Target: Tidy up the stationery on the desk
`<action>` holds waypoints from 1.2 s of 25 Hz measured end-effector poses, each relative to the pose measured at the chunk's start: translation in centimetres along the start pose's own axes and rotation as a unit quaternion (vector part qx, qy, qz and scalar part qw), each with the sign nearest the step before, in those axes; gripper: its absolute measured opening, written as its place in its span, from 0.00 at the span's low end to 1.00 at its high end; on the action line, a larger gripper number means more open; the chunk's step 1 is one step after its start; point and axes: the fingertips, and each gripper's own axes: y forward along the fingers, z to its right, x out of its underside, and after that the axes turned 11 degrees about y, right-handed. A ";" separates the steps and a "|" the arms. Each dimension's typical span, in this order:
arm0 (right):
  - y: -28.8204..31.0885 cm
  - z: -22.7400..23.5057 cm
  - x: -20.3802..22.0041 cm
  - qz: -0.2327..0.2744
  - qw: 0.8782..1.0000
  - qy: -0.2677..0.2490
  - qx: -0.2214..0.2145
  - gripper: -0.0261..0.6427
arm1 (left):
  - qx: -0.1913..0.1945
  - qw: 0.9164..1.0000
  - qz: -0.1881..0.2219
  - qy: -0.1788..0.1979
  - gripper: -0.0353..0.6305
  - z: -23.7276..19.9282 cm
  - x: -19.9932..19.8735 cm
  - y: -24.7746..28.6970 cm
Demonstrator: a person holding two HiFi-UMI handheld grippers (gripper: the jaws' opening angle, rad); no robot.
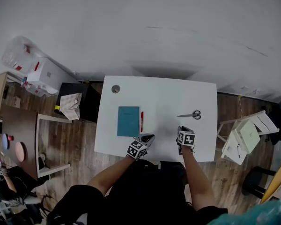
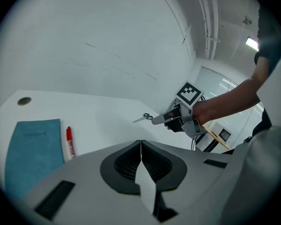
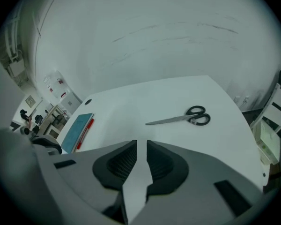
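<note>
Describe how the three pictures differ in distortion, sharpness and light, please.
Head view: evenly lit and sharp, with only a faint shadow behind the desk. Left gripper view: strong fisheye with black corners; the notebook looks stretched and a ceiling lamp glares. Right gripper view: the same round dark border, and the desk edge bends, yet the scissors are crisp.

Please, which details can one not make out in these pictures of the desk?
- Notebook cover print: too small and blurred in the left gripper view.
- Red pen, capped or not: too small in the head view.
- Desk, near edge: hidden behind the body of the right tool in the right gripper view.
</note>
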 end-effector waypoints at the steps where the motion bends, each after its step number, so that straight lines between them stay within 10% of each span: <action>1: -0.3 1.5 -0.4 -0.004 1.000 -0.006 -0.003 0.14 | -0.002 1.000 0.000 -0.002 0.08 0.9 -0.5 1.2; 12: 0.3 11.4 -6.1 -0.030 0.992 -0.109 -0.050 0.14 | -0.036 0.999 0.007 -0.018 0.08 7.3 -4.9 12.3; 30: 4.4 12.7 -7.5 -0.120 0.931 -0.329 -0.106 0.19 | -0.072 0.995 -0.004 -0.074 0.08 7.4 -6.0 16.4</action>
